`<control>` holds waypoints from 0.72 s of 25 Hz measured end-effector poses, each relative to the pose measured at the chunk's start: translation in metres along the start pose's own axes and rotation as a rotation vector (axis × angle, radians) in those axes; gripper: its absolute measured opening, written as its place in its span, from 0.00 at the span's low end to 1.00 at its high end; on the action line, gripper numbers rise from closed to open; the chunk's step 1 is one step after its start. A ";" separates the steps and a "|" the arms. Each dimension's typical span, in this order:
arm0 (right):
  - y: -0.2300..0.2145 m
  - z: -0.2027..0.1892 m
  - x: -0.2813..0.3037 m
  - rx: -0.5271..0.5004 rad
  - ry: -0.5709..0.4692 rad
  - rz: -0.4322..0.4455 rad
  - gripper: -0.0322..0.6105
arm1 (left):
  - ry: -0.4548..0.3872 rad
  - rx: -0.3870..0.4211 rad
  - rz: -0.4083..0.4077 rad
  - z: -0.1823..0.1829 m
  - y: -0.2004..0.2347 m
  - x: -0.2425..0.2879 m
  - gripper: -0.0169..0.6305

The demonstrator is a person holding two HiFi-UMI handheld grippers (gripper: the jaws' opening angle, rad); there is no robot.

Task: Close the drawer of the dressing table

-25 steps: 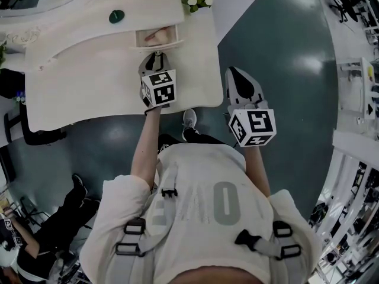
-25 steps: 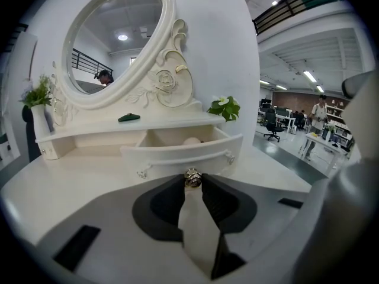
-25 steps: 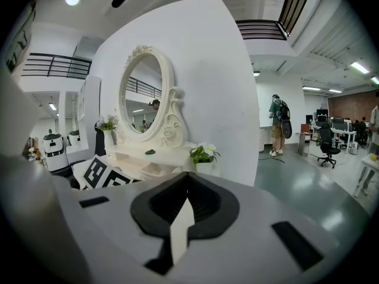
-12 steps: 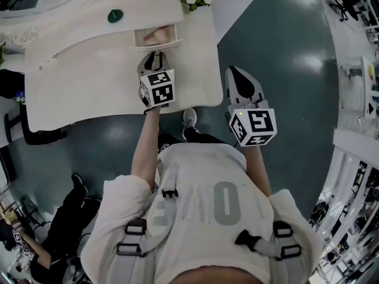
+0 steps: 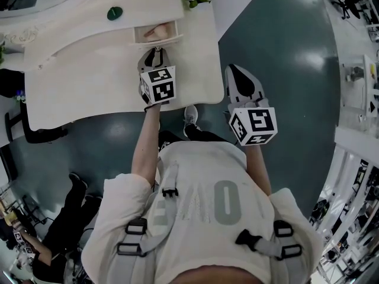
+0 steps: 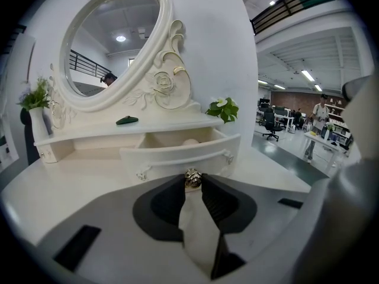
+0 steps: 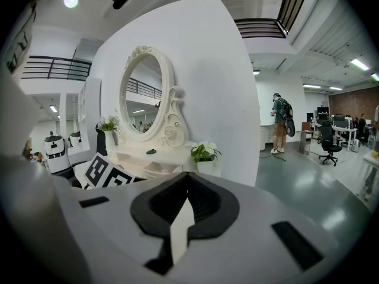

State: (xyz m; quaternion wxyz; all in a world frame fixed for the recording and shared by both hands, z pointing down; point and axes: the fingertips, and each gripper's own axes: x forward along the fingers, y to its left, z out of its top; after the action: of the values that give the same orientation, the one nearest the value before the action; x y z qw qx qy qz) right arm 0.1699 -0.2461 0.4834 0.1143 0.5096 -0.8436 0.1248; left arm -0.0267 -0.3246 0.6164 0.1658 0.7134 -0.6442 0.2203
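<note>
The curved white wooden drawer, pulled out of the white dressing table, is best pushed straight in by its small golden knob, clamped in the left gripper, with the closed, empty right gripper held aside.

The left gripper pinches the metal knob of the open drawer; the mirror stands at eleven o'clock.
</note>
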 end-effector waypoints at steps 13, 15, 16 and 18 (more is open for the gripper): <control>-0.004 -0.003 0.003 0.012 0.009 -0.003 0.06 | -0.036 0.008 0.018 0.018 0.001 0.006 0.18; -0.004 -0.003 0.003 0.014 0.010 -0.003 0.06 | -0.037 0.014 0.016 0.022 0.002 0.009 0.18; -0.004 -0.003 0.004 0.015 0.010 -0.003 0.06 | -0.036 0.016 0.016 0.022 0.002 0.010 0.18; -0.005 -0.003 0.005 0.017 0.011 -0.004 0.06 | -0.032 0.019 0.017 0.022 0.004 0.012 0.18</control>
State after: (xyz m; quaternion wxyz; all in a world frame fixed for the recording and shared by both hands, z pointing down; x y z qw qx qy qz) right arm 0.1719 -0.2514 0.4880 0.1151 0.5115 -0.8409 0.1345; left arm -0.0276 -0.3466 0.6037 0.1468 0.7130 -0.6506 0.2162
